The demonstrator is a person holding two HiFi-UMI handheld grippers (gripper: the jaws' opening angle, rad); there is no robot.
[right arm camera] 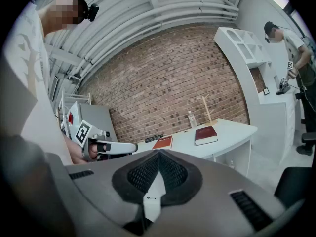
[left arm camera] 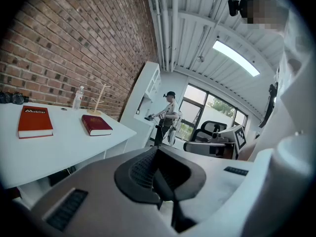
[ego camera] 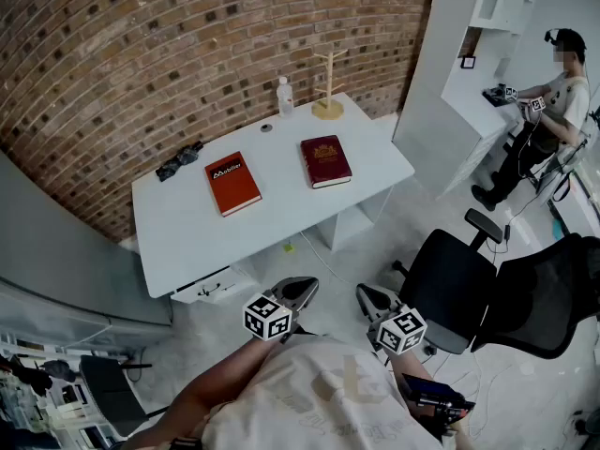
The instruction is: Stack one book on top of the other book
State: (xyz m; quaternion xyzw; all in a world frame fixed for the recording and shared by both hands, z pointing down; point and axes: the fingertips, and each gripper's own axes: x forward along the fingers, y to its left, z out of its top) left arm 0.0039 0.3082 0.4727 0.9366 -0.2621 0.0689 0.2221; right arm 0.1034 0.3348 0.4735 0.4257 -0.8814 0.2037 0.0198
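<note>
Head view: orange book (ego camera: 232,183) & dark red book (ego camera: 325,161) are lying flat on the white tabletop (ego camera: 187,242), side by side but apart, the red one at 3 o'clock of the orange. L claw (ego camera: 305,285) and R claw (ego camera: 362,292) are hanging at 5 o'clock of the tabletop, well clear of it, close to the person's body.

Left gripper view: L claw is sitting pinched together w/ nothing btwn the jaws. Both books are showing at 10 o'clock from the jaws.

Right gripper view: R claw is looking closed and empty too. Books are lying at 12–1 o'clock.

Progress, imo: nothing is stacked yet. Approach, grab, lift and placing are all remaining.
</note>
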